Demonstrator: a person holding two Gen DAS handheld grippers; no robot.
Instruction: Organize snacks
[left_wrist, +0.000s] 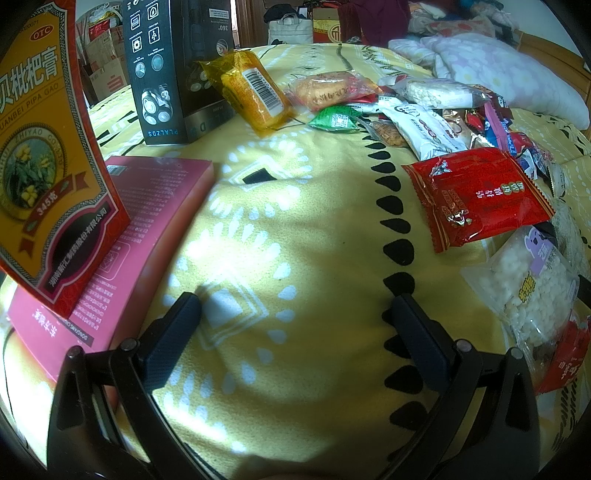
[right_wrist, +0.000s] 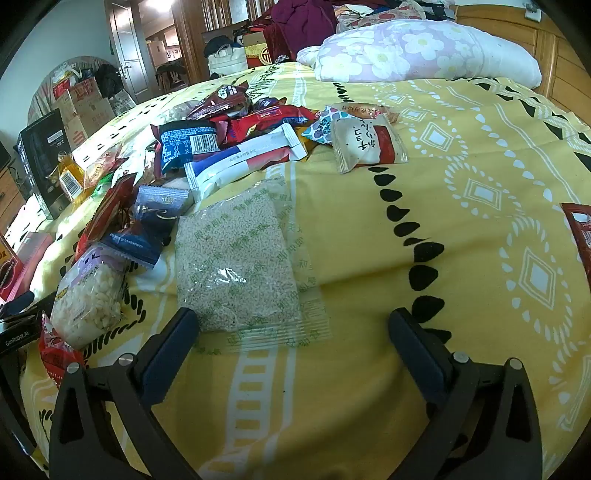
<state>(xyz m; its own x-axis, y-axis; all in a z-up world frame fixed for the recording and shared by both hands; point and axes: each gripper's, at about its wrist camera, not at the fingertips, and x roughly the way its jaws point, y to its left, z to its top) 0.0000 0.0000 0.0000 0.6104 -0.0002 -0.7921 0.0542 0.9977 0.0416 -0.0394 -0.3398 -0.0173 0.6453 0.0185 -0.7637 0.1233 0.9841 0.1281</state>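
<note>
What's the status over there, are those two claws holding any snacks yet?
Left gripper open, empty. Right gripper open, empty, clear packet of pale puffed rice just ahead. Snack pile unsorted on yellow patterned bedspread. Nothing blocking.

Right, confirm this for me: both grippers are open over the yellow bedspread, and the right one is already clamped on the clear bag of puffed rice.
Not clamped. In the right wrist view the right gripper stands wide open, with the clear bag of puffed rice lying flat ahead of its fingers, unheld. The left gripper is open over the yellow bedspread, as you said.
</note>
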